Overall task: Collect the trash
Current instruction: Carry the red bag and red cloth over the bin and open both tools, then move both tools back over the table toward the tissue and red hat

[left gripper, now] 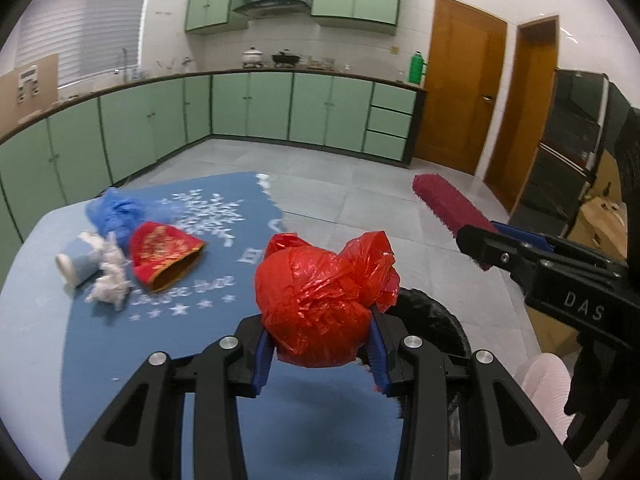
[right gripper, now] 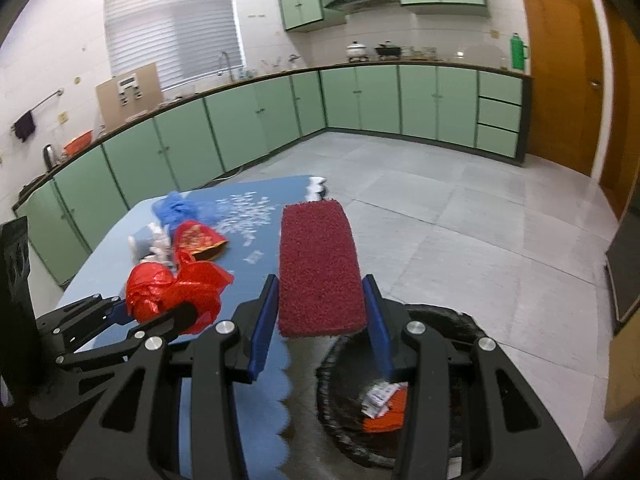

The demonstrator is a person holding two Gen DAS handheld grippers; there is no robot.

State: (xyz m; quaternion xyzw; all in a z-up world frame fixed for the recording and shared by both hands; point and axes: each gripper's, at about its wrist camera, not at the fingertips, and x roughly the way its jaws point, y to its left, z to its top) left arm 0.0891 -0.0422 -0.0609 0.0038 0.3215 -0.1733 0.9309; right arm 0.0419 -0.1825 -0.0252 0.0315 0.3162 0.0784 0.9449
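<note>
Clamped between the left gripper (left gripper: 320, 354) pads — crumpled red plastic bag (left gripper: 320, 300); pinched in the right gripper (right gripper: 320, 344) — maroon scrub pad (right gripper: 320, 268), over the bin (right gripper: 400, 392).

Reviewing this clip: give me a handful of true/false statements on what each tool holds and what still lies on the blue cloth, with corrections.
1. The left tool grips a crumpled red plastic bag. True.
2. The right tool is empty. False: a dark red scrub pad sits between its fingers.
3. A red and gold pouch lies on the blue cloth. True.
4. The black bin beside the cloth holds nothing. False: the right wrist view shows an orange wrapper and printed paper inside.
5. White shredded stuffing lies next to a pale blue cup that is tipped on its side. True.
</note>
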